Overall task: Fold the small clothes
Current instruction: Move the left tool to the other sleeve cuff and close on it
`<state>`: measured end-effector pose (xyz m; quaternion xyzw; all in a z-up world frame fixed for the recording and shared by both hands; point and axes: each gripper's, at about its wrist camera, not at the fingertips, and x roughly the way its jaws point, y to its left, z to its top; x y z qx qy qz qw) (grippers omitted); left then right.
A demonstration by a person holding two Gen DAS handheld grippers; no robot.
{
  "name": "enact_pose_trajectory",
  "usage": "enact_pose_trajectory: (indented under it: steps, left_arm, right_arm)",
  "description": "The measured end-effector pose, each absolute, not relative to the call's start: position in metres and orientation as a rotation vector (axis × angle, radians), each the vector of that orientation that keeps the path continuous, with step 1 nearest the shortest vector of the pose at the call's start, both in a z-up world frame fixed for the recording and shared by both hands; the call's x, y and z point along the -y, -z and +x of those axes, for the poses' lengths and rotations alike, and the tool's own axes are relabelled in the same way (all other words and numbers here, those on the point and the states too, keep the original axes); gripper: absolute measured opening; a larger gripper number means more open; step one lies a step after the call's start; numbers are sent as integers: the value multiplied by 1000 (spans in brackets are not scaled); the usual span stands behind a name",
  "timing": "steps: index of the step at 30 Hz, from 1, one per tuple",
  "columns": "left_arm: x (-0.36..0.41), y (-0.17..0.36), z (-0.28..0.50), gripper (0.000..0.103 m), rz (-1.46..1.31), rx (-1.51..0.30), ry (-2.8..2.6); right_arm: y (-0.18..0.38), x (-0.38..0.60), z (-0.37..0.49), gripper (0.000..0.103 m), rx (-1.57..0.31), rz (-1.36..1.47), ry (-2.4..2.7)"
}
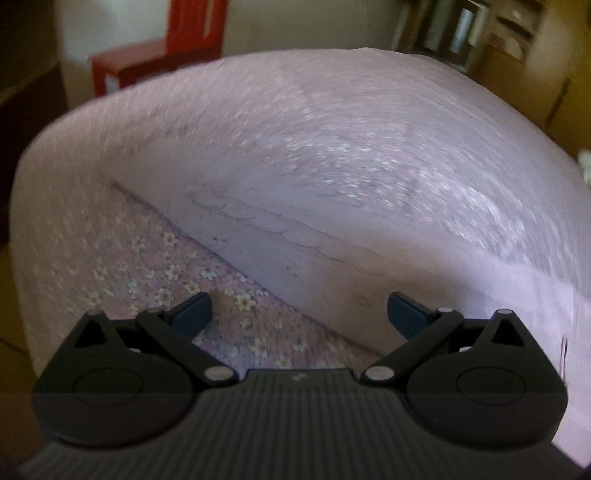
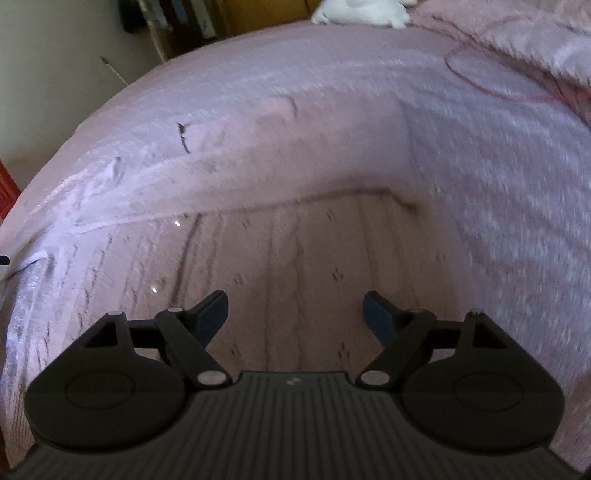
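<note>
Over pink garment (image 2: pixel 295 266), both grippers agape, red chair (image 1: pixel 155 55) left view only

Two grippers, left (image 1: pixel 299 314) and right (image 2: pixel 295 314), one pink garment (image 2: pixel 295 258), one bed (image 1: pixel 332 110) and one red chair (image 1: pixel 147 55) are counted.

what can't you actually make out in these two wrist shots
- Garment type: the pink knitted garment runs under the open right gripper and off the bottom edge of the right wrist view.
- Its full outline: in the left wrist view the garment is smeared by motion blur beyond the open left gripper.
- White object, right wrist view: cut off by the top edge.
- Shelf contents, left wrist view: blurred and small.
</note>
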<state>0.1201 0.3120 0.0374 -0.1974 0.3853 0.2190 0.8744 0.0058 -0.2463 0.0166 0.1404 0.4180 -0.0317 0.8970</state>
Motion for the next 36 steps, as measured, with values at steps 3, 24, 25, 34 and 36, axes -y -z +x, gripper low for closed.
enact_pose_trajectory:
  steps: [3, 24, 25, 34, 36]
  left_arm:
    - [-318, -33, 127, 103, -433, -798, -479]
    - [-307, -47, 148, 12, -248, -649, -346]
    - [-302, -53, 143, 12, -247, -629, -333]
    - [-254, -104, 110, 11, -253, -481, -184]
    - [-238, -114, 108, 11, -256, -462, -137]
  right_arm:
    - [-13, 243, 2, 89, -845, 272, 58]
    - [-5, 231, 3, 102, -809, 211, 51]
    - [-6, 232, 2, 102, -808, 223, 50]
    - [-14, 238, -6, 102, -782, 301, 42]
    - [-16, 239, -9, 102, -776, 304, 43]
